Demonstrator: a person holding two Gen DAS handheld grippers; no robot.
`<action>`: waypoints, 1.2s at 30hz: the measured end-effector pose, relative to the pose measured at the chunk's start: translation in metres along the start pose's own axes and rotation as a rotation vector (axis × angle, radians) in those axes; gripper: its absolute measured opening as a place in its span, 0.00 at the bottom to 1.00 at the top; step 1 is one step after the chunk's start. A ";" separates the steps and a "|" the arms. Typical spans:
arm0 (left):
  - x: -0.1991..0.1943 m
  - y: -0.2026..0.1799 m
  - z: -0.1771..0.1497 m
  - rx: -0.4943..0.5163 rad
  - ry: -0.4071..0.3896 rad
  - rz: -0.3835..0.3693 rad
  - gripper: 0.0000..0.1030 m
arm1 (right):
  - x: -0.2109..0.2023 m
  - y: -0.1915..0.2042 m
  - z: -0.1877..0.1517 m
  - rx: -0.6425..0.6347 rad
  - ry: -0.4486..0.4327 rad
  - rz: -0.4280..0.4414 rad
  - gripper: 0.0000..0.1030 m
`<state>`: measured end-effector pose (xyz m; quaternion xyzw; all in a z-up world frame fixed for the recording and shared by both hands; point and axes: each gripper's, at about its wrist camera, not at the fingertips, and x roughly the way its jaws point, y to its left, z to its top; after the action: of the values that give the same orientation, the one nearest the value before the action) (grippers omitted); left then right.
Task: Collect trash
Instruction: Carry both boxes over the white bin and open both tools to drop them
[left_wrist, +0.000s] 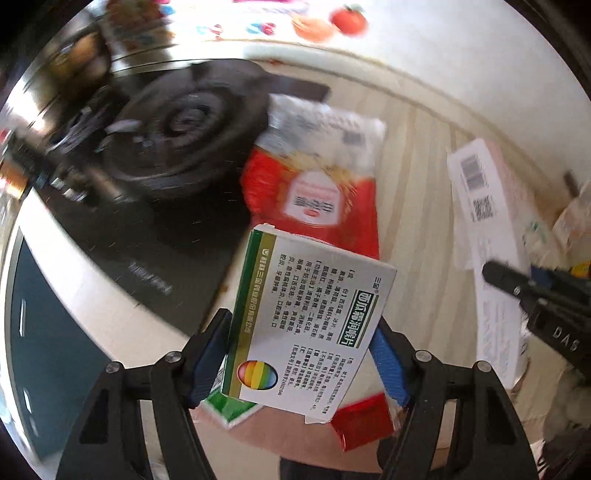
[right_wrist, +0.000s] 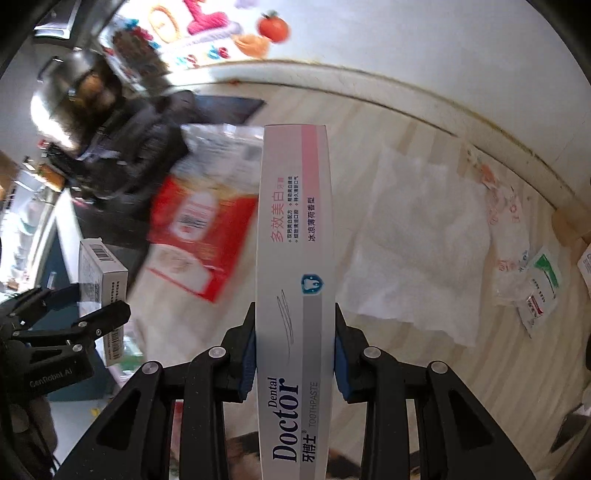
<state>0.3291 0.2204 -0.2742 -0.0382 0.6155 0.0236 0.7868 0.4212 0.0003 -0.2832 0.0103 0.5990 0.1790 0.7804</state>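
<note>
A silver and green medicine box (left_wrist: 314, 314) printed with a rainbow oval sits tilted between the blue pads of my left gripper (left_wrist: 301, 321), which is shut on it above the counter. In the right wrist view the same box (right_wrist: 103, 266) and left gripper (right_wrist: 92, 301) show at the left edge. My right gripper (right_wrist: 295, 314) is shut on a long white and pink toothpaste box (right_wrist: 295, 240), held lengthwise and pointing away. From the left wrist view, the toothpaste box (left_wrist: 487, 206) and the right gripper (left_wrist: 517, 284) appear at the right.
A red and white bag (left_wrist: 325, 192) lies on the pale wooden counter (right_wrist: 424, 129) beside a black pan (left_wrist: 184, 122) on a dark hob. A white tissue (right_wrist: 417, 240) and small sachets (right_wrist: 535, 288) lie to the right. Below are a red packet (left_wrist: 362, 421) and a green box (left_wrist: 229, 406).
</note>
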 end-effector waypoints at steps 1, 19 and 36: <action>-0.010 0.012 -0.005 -0.032 -0.015 -0.009 0.68 | -0.002 0.009 0.002 -0.007 -0.022 -0.032 0.35; -0.026 0.316 -0.247 -0.817 0.017 0.021 0.67 | 0.087 0.333 -0.100 -0.433 0.220 0.250 0.35; 0.408 0.476 -0.490 -1.237 0.429 -0.273 0.67 | 0.576 0.446 -0.376 -0.548 0.846 0.120 0.35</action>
<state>-0.0860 0.6467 -0.8018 -0.5639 0.6210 0.2642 0.4760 0.0753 0.5108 -0.8230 -0.2337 0.7920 0.3627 0.4319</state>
